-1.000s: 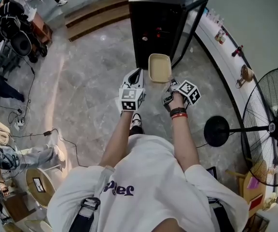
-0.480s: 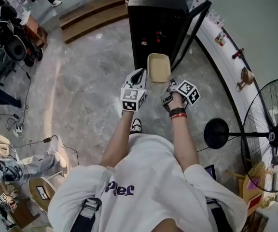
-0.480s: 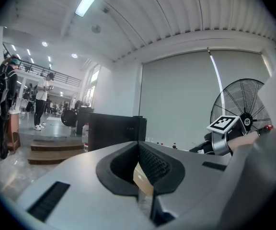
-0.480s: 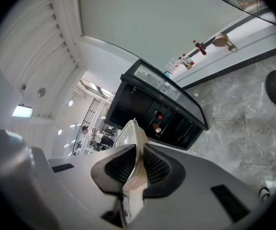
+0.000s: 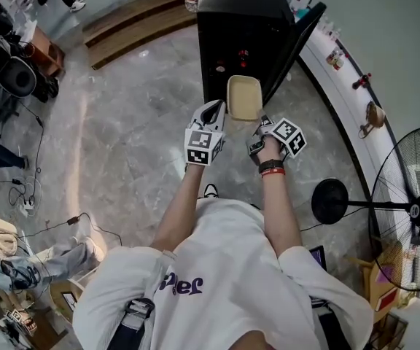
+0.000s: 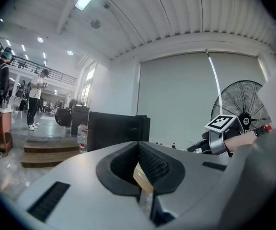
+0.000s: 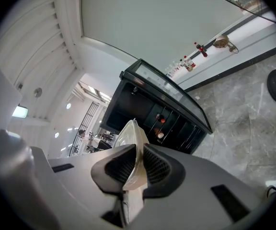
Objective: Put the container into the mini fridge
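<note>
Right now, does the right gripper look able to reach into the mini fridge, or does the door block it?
Probably yes. The door stands open at the right, and the mini fridge opening faces the container that the right gripper and left gripper both clamp. Nothing stands between.

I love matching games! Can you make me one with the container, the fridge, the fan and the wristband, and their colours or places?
Things:
1. container
2. fridge
3. fan
4. wristband

Clues:
A. black and open
B. red
C. beige, held up in front of the fridge
D. standing at the far right

Pairs: 1-C, 2-A, 3-D, 4-B
</note>
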Tool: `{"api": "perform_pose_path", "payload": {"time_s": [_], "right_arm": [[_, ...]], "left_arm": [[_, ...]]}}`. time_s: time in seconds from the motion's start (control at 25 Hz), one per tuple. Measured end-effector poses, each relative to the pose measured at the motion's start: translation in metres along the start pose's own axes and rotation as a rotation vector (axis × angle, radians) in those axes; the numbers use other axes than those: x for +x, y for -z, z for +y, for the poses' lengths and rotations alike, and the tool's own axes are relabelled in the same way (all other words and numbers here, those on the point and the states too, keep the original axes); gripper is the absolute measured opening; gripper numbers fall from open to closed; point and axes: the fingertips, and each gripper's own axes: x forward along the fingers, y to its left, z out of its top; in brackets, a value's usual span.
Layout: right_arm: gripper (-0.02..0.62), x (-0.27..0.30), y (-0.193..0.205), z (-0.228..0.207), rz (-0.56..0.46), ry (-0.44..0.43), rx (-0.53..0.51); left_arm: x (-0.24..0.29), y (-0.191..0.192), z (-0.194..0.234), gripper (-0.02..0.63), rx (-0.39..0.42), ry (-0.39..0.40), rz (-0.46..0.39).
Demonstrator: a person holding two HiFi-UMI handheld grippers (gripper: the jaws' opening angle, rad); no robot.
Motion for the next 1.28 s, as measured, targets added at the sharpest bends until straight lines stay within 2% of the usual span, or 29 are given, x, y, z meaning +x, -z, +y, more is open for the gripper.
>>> {"api": "perform_pose_path", "payload": {"time_s": [0.2,0.6,0.92,1.28], "right_arm": [[0.061,0.021,0.005,0.011,-0.034,-0.007,0.006],[0.061,0.050,-0.004,0.022,-0.046,-0.008,0.011],[0.061,0.116,-0.025,0.021,-0.004,0.003,-0.006],[0.061,0.165,-0.042,0.006,0.034,0.003,0.006]], "left_arm": [[0.004,0.002,0.026,0.020,-0.016,0.014,-0.013],[0.021,-0.004,0.038,0.020,-0.030,0.046,-0.028],[0.080,0.003,0.077,0.020,-0.035,0.028,-0.010],[0.136,0.019,0.096,0.020,-0.043,0.017,0.027]]}}
